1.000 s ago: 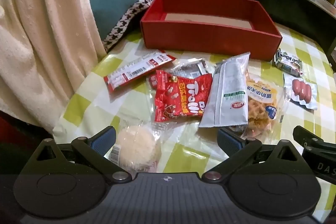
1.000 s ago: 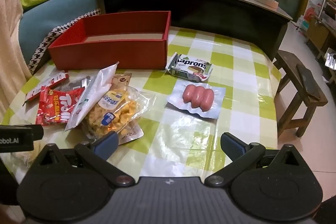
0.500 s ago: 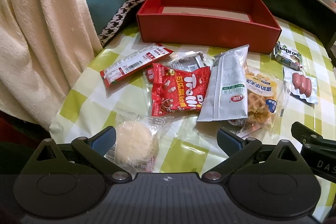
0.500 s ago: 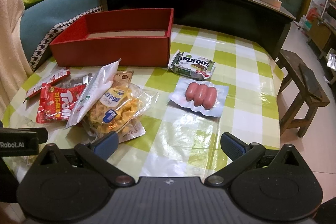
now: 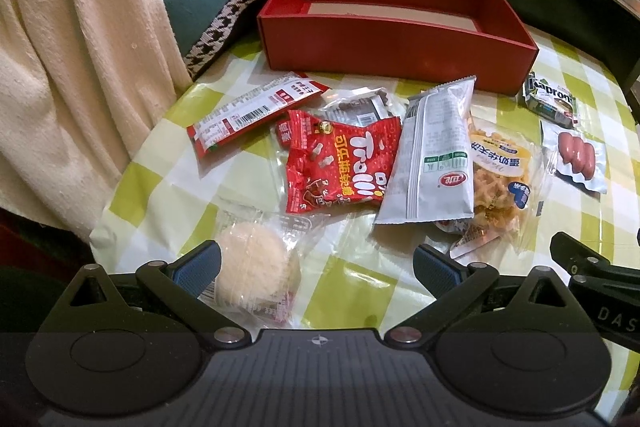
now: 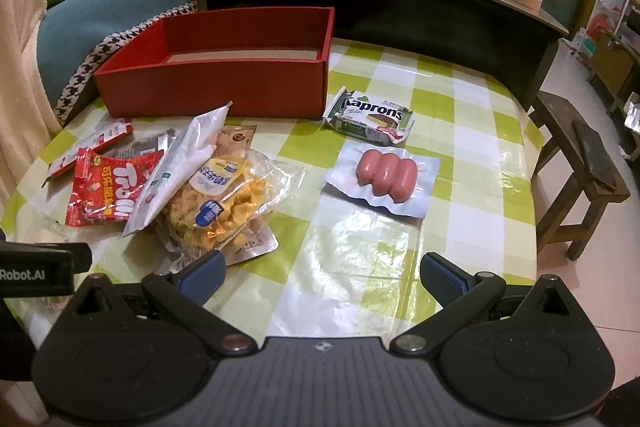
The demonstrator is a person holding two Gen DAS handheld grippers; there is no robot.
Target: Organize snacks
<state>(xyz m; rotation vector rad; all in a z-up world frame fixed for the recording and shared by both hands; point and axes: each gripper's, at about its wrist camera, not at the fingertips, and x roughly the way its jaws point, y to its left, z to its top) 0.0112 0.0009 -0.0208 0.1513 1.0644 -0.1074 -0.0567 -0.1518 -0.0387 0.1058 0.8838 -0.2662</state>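
Snacks, lot on the checked tablecloth (image 6: 472, 115), none yet in the box.

1. Red box (image 5: 384, 39): open-topped, at the table's far edge, only its bare cardboard floor showing inside.
2. Long red-and-white stick packet (image 5: 256, 109): toward the table's left edge, just before the box.
3. Red Trolli bag (image 5: 340, 167): near the middle, overlapping a clear wrapper behind it.
4. Grey-white pouch (image 5: 432, 159): lying partly over the Trolli bag's side and over the clear bag of yellow fried snacks (image 6: 224, 207).
5. Kaprons wafer pack (image 6: 370, 117): just beside the box's right corner.
6. Vacuum pack of three sausages (image 6: 386, 175): in front of the wafers, apart from them.
7. Round pale cake in clear wrap (image 5: 254, 269): at the near left edge, just beside the left finger of my left gripper (image 5: 316, 267).

My left gripper: spread wide, grasping nothing.
My right gripper (image 6: 322, 273): likewise spread wide, empty, above bare cloth at the near edge.
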